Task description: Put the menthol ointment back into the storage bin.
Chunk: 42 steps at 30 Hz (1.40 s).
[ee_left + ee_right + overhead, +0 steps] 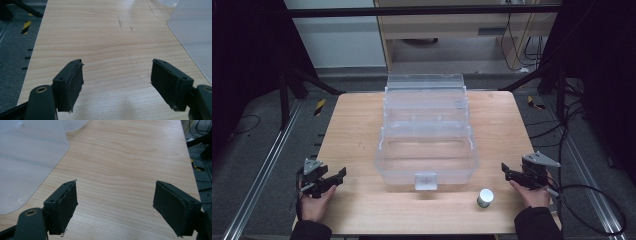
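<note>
- High view: wooden table [362, 150], pale top, front edge at the bottom, dark floor to both sides.
- Clear plastic box [427, 132] at table centre, lid tilted up at the far side, latch [426, 180] on the near wall facing the front edge.
- Small white-capped cylinder [485, 197] upright on the table, just in front of the box's near right corner, between box and right gripper, apart from both.
- Left gripper [337, 178] at the table's near left corner, held in a hand, jaws spread and empty, pointing toward the box; bare wood between it and the box.
- Right gripper [507, 172] at the near right edge, held in a hand, jaws spread and empty, near the cylinder but not touching.
- Left gripper view: two black pads [72, 85] wide apart, nothing between; open wood ahead, left table edge and grey floor at left, box corner [195, 32] at upper right.
- Right gripper view: pads [63, 206] wide apart, nothing gripped; bare wood ahead, right table edge at upper right, box wall [27, 162] at left.
</note>
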Each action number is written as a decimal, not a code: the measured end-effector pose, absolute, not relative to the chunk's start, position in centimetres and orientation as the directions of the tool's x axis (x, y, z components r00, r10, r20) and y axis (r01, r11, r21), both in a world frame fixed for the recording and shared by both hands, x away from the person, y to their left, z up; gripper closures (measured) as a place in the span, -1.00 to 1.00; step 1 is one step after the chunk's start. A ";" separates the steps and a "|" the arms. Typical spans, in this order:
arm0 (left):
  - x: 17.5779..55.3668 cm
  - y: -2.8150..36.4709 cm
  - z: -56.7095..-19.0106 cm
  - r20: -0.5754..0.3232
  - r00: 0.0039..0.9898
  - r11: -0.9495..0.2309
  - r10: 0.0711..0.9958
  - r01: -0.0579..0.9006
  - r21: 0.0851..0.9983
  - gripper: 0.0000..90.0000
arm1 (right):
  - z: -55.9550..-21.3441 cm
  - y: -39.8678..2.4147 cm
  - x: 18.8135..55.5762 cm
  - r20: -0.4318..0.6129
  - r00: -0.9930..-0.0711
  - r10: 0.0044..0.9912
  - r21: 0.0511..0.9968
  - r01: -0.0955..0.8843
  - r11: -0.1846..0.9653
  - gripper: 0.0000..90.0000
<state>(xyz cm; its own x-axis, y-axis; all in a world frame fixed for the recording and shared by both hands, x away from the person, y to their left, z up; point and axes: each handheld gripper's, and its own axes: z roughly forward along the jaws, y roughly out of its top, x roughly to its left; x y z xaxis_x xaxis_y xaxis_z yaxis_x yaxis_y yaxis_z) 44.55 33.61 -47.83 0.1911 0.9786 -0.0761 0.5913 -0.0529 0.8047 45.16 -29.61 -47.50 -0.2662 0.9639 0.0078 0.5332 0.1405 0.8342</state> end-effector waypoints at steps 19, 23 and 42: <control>44.7 33.3 -47.9 -0.053 0.212 -0.090 0.976 0.609 0.788 -0.44 | -45.9 -28.8 45.0 -0.060 -0.395 0.917 0.821 0.503 0.270 -0.52; 44.8 33.2 -48.0 -0.051 0.217 -0.097 0.975 0.618 0.780 -0.44 | -45.0 -28.4 45.2 -0.063 -0.429 0.901 0.798 0.520 0.303 -0.52; 45.0 32.8 -48.2 -0.034 0.235 -0.125 0.971 0.627 0.769 -0.44 | -40.2 -26.3 46.1 -0.075 -0.630 0.773 0.700 0.519 0.491 -0.41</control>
<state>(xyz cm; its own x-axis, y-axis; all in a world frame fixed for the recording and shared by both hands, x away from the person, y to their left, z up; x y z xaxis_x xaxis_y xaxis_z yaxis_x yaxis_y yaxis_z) 44.96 32.77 -48.15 0.2353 0.9713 -0.0342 0.6265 -0.1246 0.7694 46.10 -26.25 -40.21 -0.6302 0.7728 -0.0746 0.5190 0.4907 0.6999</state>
